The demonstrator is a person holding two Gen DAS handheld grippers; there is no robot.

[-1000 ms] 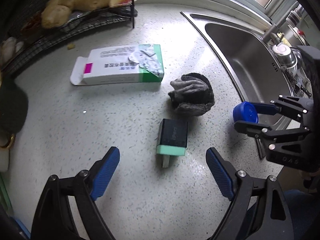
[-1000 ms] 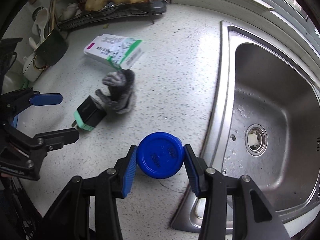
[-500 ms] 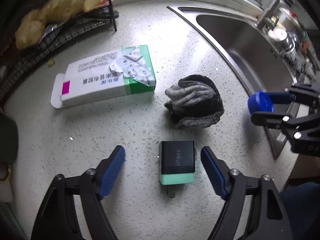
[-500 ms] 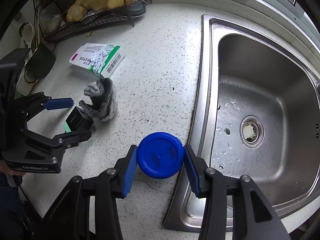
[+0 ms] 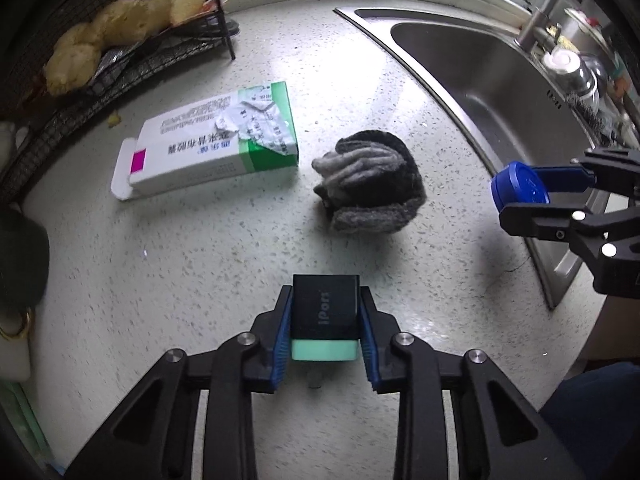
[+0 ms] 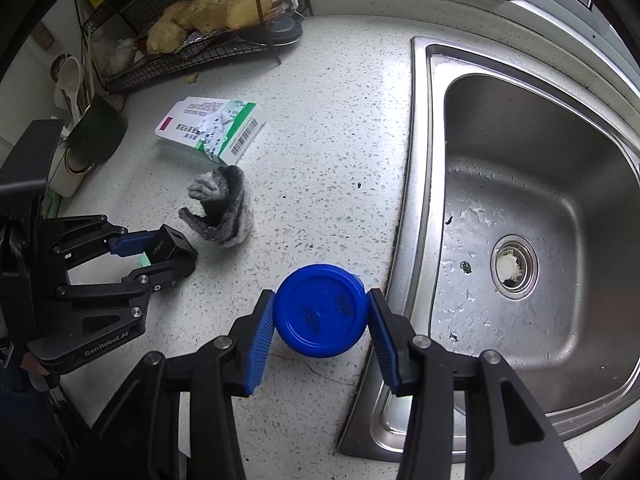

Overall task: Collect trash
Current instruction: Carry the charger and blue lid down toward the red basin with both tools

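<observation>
sink drain (image 6: 514, 266), apparently clogged white, shows only from right wrist.

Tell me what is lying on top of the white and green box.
A crumpled, torn piece of printed paper lies on the white and green box, over its green end. The print beneath the paper is covered.

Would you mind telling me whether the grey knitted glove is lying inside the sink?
No, the grey knitted glove lies on the speckled counter, beside the medicine box and outside the sink.
</observation>
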